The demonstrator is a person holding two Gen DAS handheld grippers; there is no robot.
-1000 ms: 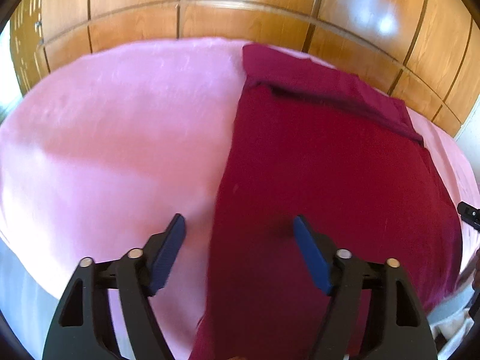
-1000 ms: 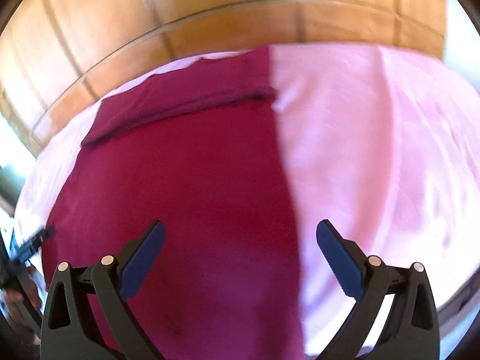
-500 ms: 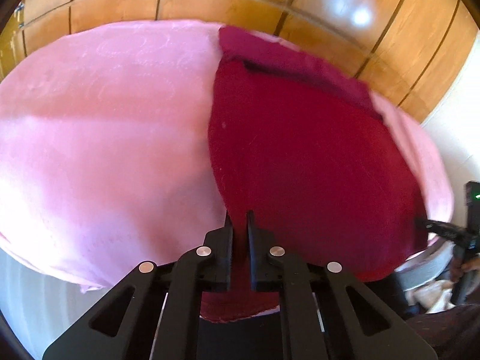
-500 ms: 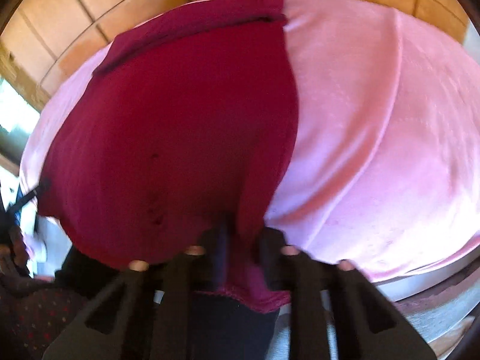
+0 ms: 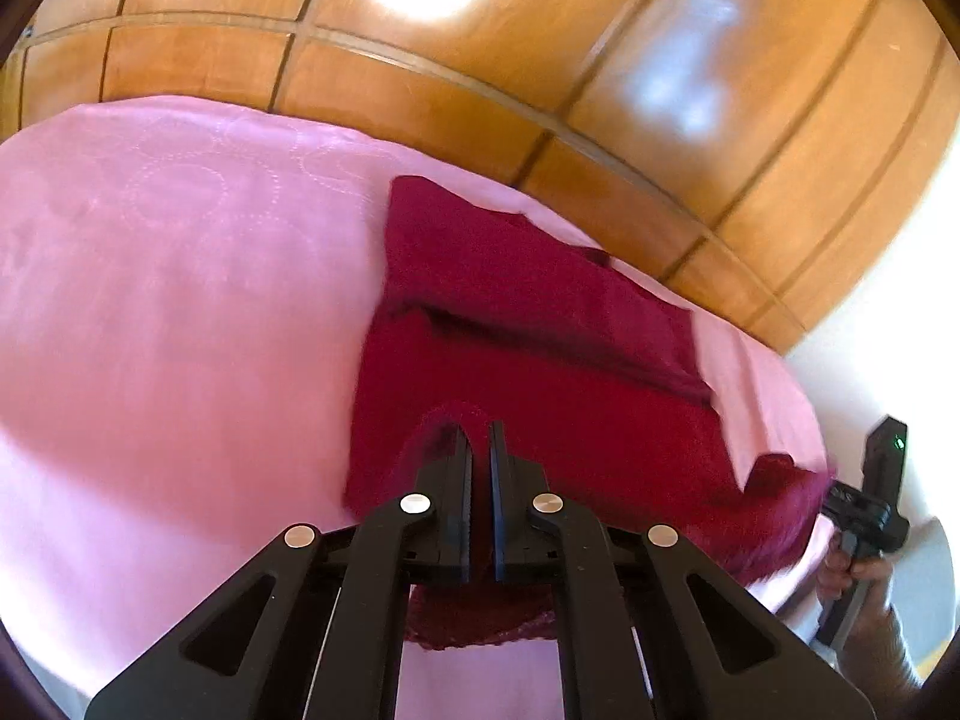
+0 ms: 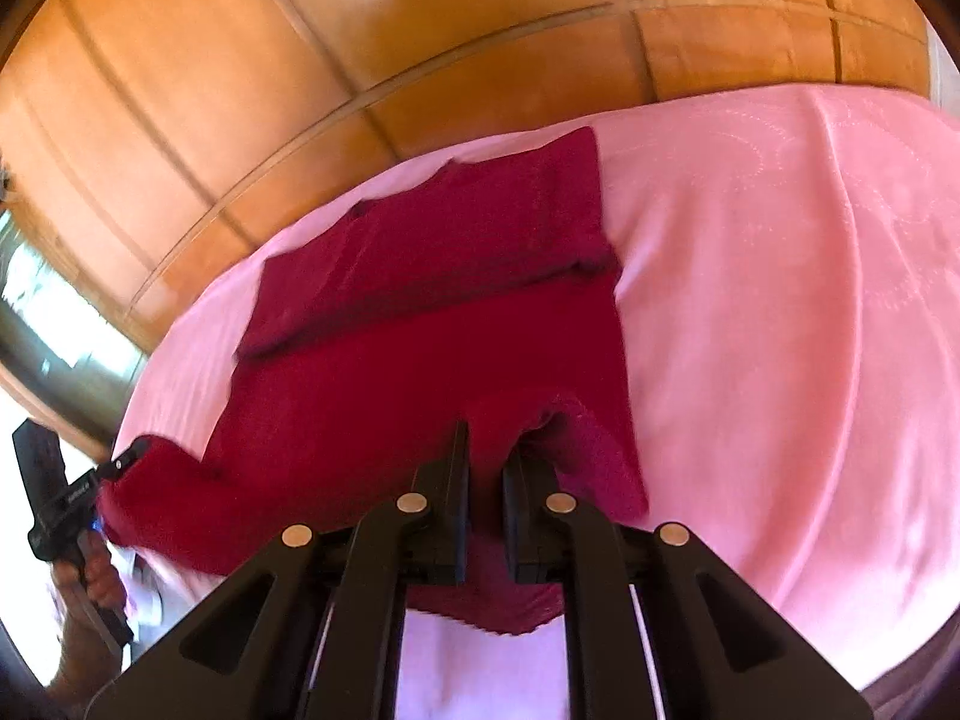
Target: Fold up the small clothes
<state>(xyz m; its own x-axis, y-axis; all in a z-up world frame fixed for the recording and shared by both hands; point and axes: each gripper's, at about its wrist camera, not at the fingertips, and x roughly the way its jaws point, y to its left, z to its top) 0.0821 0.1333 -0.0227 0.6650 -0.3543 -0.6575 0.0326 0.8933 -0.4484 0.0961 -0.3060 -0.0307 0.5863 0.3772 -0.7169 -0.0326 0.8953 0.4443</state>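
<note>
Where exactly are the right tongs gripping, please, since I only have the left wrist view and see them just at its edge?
Observer: The right tongs are shut on the near hem of the maroon garment, with cloth humped up just right of them.
Operator: Is there bedcover showing beyond that side?
Observer: Yes, the pink cover shows bare to the right of the garment's edge.
Operator: How do my left tongs look from there?
Observer: The left tongs pinch the hem's other corner, out at the cover's left edge.
</note>
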